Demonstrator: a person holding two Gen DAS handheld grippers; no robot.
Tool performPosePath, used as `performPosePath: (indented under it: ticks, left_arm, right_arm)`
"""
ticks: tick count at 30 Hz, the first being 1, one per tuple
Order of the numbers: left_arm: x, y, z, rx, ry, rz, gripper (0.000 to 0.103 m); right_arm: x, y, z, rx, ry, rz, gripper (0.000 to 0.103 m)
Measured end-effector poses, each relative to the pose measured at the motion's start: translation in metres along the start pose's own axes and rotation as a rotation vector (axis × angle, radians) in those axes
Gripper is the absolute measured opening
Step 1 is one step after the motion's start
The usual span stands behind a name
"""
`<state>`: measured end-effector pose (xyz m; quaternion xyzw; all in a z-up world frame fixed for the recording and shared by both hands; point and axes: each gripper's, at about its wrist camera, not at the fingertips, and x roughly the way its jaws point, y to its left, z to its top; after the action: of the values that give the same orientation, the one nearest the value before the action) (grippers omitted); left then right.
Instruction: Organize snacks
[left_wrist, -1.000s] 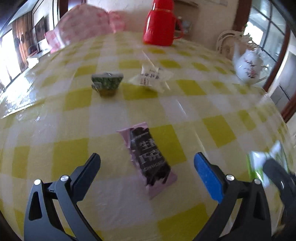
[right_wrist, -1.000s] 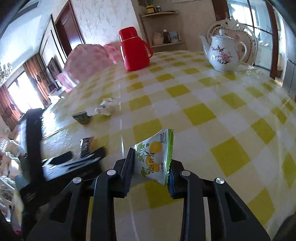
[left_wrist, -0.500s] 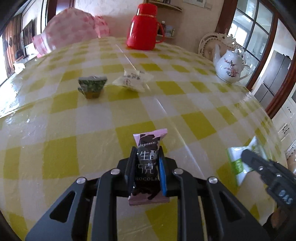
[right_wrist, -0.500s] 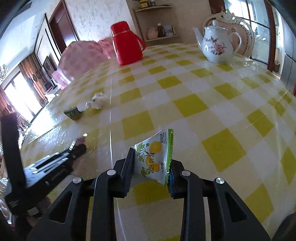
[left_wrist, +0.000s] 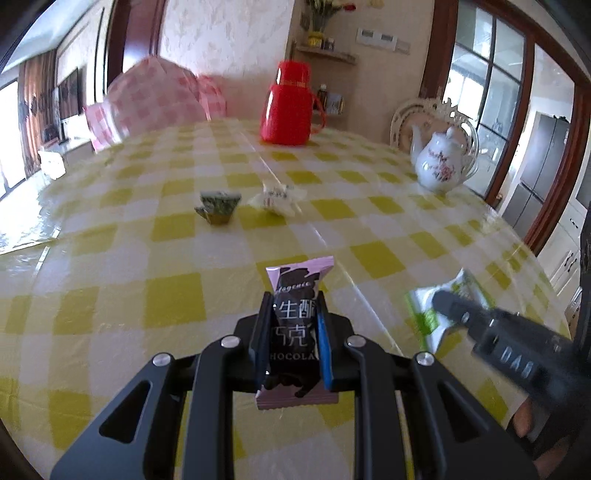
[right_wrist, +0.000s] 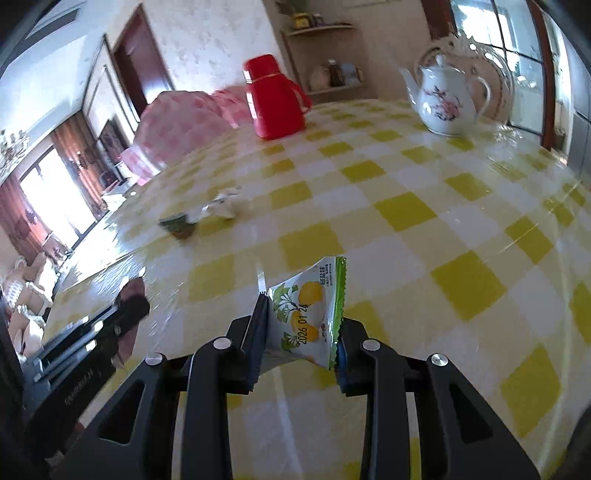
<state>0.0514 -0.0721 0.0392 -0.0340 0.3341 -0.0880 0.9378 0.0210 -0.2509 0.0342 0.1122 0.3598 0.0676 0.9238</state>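
We hold the left tool (left_wrist: 291, 339) pressed tight on a chocolate bar (left_wrist: 295, 314), its pads pinching the dark middle of the wrapper while the pink ends stick out ahead of and behind the jaws. The bar hangs clear above the tabletop (left_wrist: 110, 280), which wears a yellow-and-white checked cloth.

Our right tool (right_wrist: 301, 332) pinches a green-edged snack packet (right_wrist: 310, 314) printed with yellow fruit and a date. The packet stands on edge between the pads, also above the cloth. From the left camera we see that same packet (left_wrist: 443, 306) to the right of the bar, with the right tool (left_wrist: 454, 306) blurred around it. From the right camera the left tool (right_wrist: 129, 310) shows at the lower left, with a bit of pink wrapper at its tip.

Further out on the tabletop lie two loose snacks: a small dark green packet (left_wrist: 218, 206) and, just beside it on the right, a white crumpled packet (left_wrist: 277, 195). We cannot tell whether the two touch.

At the far edge stands a red flask (left_wrist: 291, 107), upright. A white teapot (left_wrist: 443, 162) with a pink flower pattern sits well to the right of it, near the tabletop's rim. A pink checked cover (left_wrist: 147, 96) lies at the far left, behind the cloth's edge.
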Motion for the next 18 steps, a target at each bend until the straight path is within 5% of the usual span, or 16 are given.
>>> performPosePath:
  ticks: [18]
  left_arm:
    - [-0.14,0.021,-0.064,-0.09,-0.255,-0.026,0.022]
  right_arm:
    - [-0.127,0.051,-0.095,-0.033,-0.193,0.092,0.031]
